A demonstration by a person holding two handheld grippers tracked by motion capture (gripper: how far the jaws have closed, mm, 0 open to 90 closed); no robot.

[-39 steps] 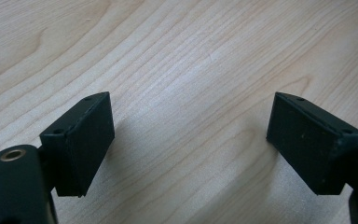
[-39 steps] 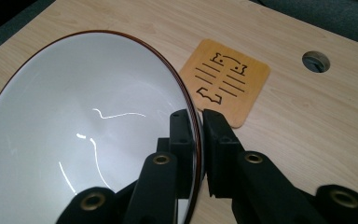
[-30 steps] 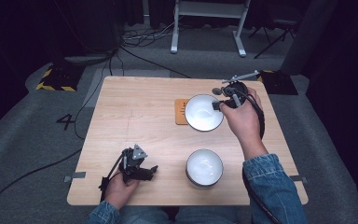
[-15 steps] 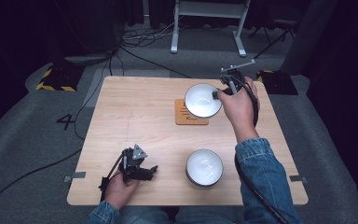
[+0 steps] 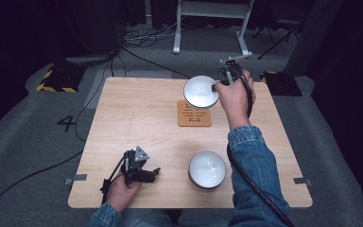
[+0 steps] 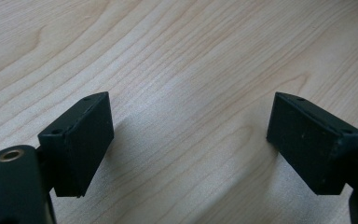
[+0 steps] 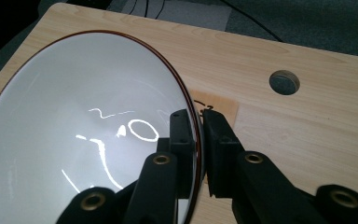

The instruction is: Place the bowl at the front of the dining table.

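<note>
A white bowl with a dark red rim (image 5: 201, 91) (image 7: 84, 135) hangs above the far middle of the table, and my right gripper (image 5: 216, 87) (image 7: 198, 140) is shut on its rim, one jaw inside and one outside. Below and just nearer lies a small brown coaster (image 5: 194, 115) (image 7: 219, 105) with black markings. A second white bowl (image 5: 207, 169) stands near the front edge. My left gripper (image 5: 155, 172) (image 6: 189, 135) rests low at the front left, jaws wide apart over bare wood with nothing between them.
The wooden table (image 5: 137, 118) has a round hole (image 7: 284, 82) in its top. Cables and a white metal stand (image 5: 208, 19) are on the grey floor beyond the far edge. A cable trails from the right gripper along the denim sleeve (image 5: 253, 170).
My right gripper has carried the held bowl toward the table's far edge and a little left, uncovering the coaster. The left gripper and the front bowl stayed still.
</note>
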